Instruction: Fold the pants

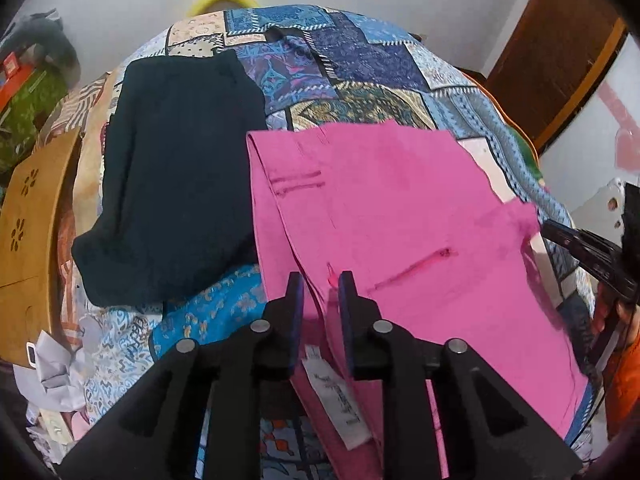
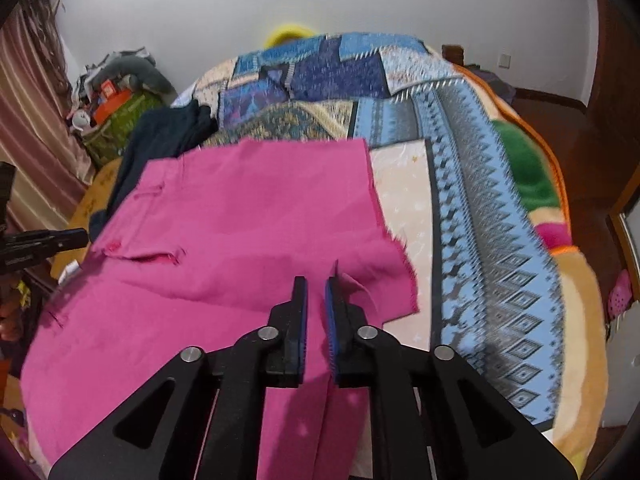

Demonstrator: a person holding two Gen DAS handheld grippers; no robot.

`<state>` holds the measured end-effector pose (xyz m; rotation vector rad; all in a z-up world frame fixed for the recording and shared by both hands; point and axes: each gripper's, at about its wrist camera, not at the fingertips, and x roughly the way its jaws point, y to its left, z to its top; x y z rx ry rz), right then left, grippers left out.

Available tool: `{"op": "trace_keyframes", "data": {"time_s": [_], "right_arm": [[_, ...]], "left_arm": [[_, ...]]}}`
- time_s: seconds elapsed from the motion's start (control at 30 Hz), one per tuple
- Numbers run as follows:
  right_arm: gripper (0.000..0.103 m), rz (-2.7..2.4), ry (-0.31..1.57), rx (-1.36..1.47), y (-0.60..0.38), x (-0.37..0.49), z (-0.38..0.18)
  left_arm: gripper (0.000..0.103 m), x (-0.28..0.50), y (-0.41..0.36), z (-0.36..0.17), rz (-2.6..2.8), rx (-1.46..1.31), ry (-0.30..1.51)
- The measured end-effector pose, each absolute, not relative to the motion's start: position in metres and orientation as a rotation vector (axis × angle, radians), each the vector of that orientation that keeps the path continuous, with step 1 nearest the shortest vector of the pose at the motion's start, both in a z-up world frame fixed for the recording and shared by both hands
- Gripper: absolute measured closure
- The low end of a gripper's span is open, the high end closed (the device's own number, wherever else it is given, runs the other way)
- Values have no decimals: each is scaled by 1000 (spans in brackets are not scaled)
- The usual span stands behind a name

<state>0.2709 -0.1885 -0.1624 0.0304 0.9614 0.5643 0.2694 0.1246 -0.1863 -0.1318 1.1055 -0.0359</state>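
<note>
I can't read the white label [image 1: 336, 404] on the pink pants [image 1: 384, 208], lying folded on the patchwork quilt [image 1: 360, 64], left gripper [image 1: 321, 284] and right gripper [image 2: 316, 288] each pinching their near edge.

Pink pants [image 2: 224, 232] folded over, spread flat on bed, waistband leftward.

tag [image 1: 336, 404]: white care label sewn inside the pink pants [image 1: 400, 208], just below and behind the left claw [image 1: 321, 280]; its dark print is too blurred to read.
box [image 2: 110, 90]: orange, far off to the upper left of the right claw [image 2: 316, 284], beside the bed [image 2: 480, 200]; a white square mark on it, not legible.
paper [image 1: 32, 354]: small white slip far to the lower left of the left claw; dark mark, unreadable.
readable text: none.
</note>
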Motion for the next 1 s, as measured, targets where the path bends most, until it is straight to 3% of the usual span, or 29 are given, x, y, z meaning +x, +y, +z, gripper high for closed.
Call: {"op": "trace_keyframes", "data": {"time_s": [0.2, 0.27, 0.63, 0.73, 0.77, 0.83, 0.97, 1.0], "right_arm": [[63, 521, 880, 30, -198, 278, -145], [59, 490, 877, 31, -203, 286, -148], [57, 460, 1020, 118, -210, 318, -195], [57, 476, 1015, 110, -205, 318, -197], [58, 483, 1016, 109, -205, 317, -197], [68, 512, 1020, 111, -202, 317, -198], [94, 537, 1022, 67, -197, 314, -198], [95, 547, 1016, 58, -197, 312, -197]], "left_arm": [[83, 292, 138, -205, -64, -231, 1177], [80, 295, 142, -213, -62, -260, 1202], [74, 306, 135, -234, -118, -301, 1242], [83, 307, 131, -233, -108, -249, 1227], [85, 307, 131, -232, -104, -236, 1224], [92, 307, 130, -231, -99, -221, 1213], [95, 304, 129, -224, -90, -194, 1180], [95, 304, 127, -221, -84, -169, 1165]]}}
